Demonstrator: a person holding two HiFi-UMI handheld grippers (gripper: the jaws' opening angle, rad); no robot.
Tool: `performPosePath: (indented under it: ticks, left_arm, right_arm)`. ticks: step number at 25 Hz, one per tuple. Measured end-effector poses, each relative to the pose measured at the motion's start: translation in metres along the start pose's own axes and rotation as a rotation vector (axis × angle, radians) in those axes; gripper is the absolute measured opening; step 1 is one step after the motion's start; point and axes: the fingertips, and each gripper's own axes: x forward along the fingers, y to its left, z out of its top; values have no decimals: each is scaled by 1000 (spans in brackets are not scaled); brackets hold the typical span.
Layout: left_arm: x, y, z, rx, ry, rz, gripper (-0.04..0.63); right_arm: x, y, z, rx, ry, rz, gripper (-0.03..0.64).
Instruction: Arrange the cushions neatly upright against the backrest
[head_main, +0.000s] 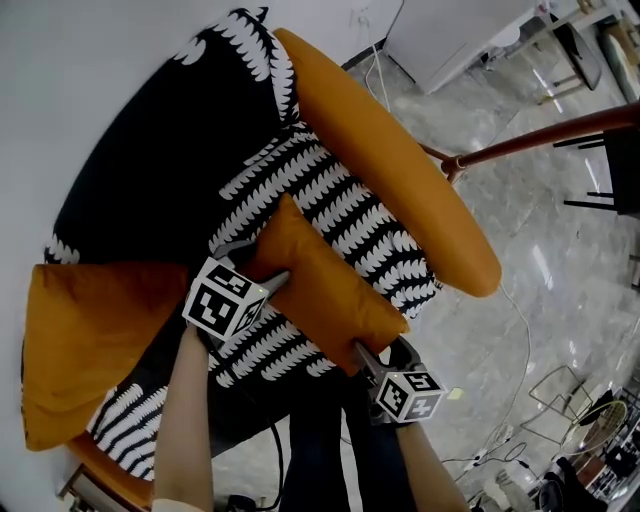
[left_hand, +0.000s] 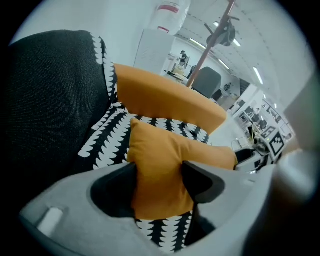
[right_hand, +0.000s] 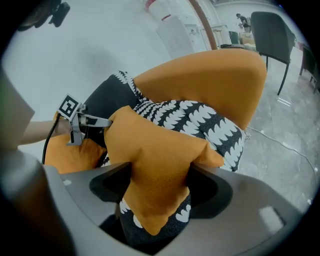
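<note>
Centrally in the head view, an orange cushion runs on a slant from 11 o'clock to 5 o'clock over the seat of an armchair. The seat is black with rows of white leaf shapes. The cushion sits apart from the black backrest, which fills the picture at 10 o'clock. It is not leaning on the backrest.

The left gripper has its jaws partly closed and clamped on the cushion's near end. Both pads press into the fabric, which bunches between them. In the head view this gripper sits at the cushion's 8 o'clock side, and a bare forearm leads down from it to 6 o'clock.

The right gripper is likewise part closed. It pinches a corner of the same cushion, and the orange cloth hangs down in a point below its jaws. It grips at the cushion's 5 o'clock end.

A long orange armrest curves from 12 o'clock to 3 o'clock beside the seat. A second cushion, also orange, lies flat at 9 o'clock on the chair's other side. Grey glossy floor shows at 3 o'clock.
</note>
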Motion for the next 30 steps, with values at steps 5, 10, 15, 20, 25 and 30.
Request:
performPosePath:
  ticks: [5, 10, 15, 20, 25, 30]
  left_arm:
    - [-9, -6, -9, -23, -62, 41, 290]
    - [-41, -9, -12, -108, -184, 88, 290]
    - [-90, 7, -5, -218, -337, 185, 290]
    - [-145, 20, -13, -361, -472, 297, 290]
    - [-185, 39, -24, -461, -570, 409, 291]
    - [-195, 52, -32, -530, -620, 488, 291]
  right_arm:
    - [-5, 3, 8, -97, 12, -14, 341]
    - [-20, 15, 38, -271, -11, -21, 339]
    - [-24, 45, 98, -517, -46, 10, 341]
    - [-29, 97, 151, -763, -58, 37, 342]
    - [-13, 147, 192, -966, -56, 93, 344]
    - [10, 173, 223, -1113, -45, 136, 344]
